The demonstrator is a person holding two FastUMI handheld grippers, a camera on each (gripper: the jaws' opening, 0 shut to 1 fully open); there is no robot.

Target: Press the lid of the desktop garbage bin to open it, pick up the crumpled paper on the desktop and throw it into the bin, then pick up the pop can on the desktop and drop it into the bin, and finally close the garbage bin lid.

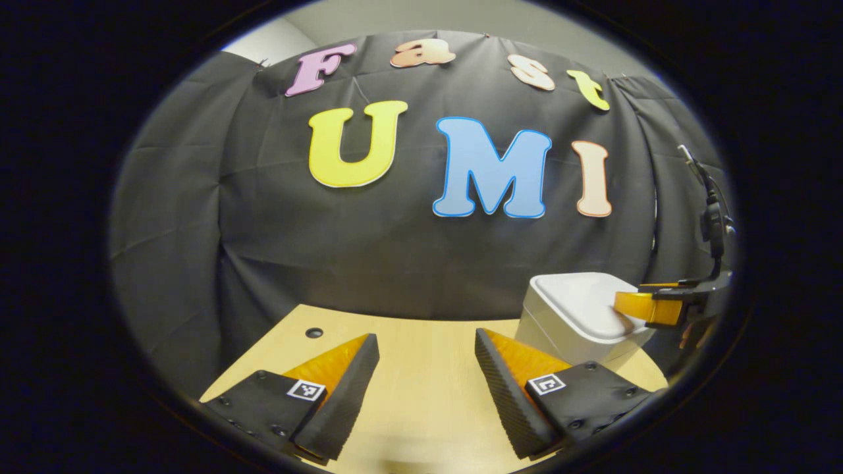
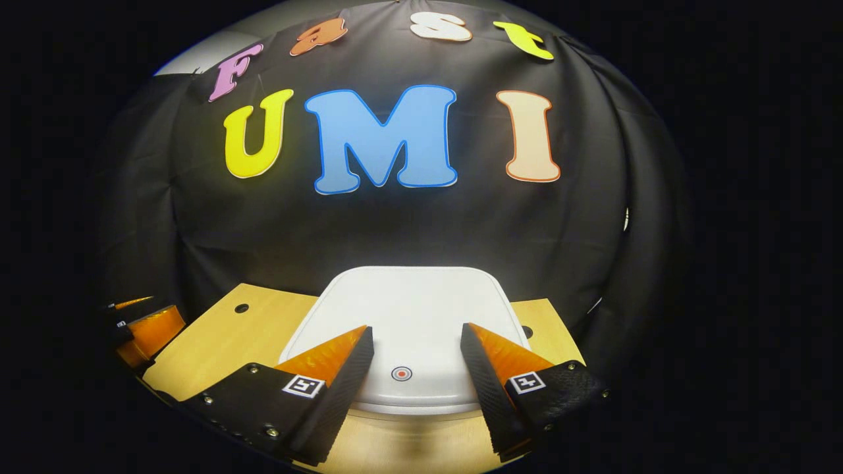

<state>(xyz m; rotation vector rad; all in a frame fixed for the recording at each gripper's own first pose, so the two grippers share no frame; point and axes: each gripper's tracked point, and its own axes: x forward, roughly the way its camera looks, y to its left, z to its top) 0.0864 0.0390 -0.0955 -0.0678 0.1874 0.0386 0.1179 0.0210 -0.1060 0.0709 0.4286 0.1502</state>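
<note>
Pale wooden desktop (image 1: 421, 388) — white, lid-closed garbage bin (image 2: 408, 309) standing on it

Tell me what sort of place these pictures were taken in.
Most likely a recording booth set up as a mock desk, not a lived-in room. A black cloth wall hangs straight behind a small wooden desktop, which carries a white lidded garbage bin with a round target mark on its lid.

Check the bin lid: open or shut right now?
Shut. In the right gripper view the lid lies flat over the bin, with the open right gripper straddling its front button.
</note>
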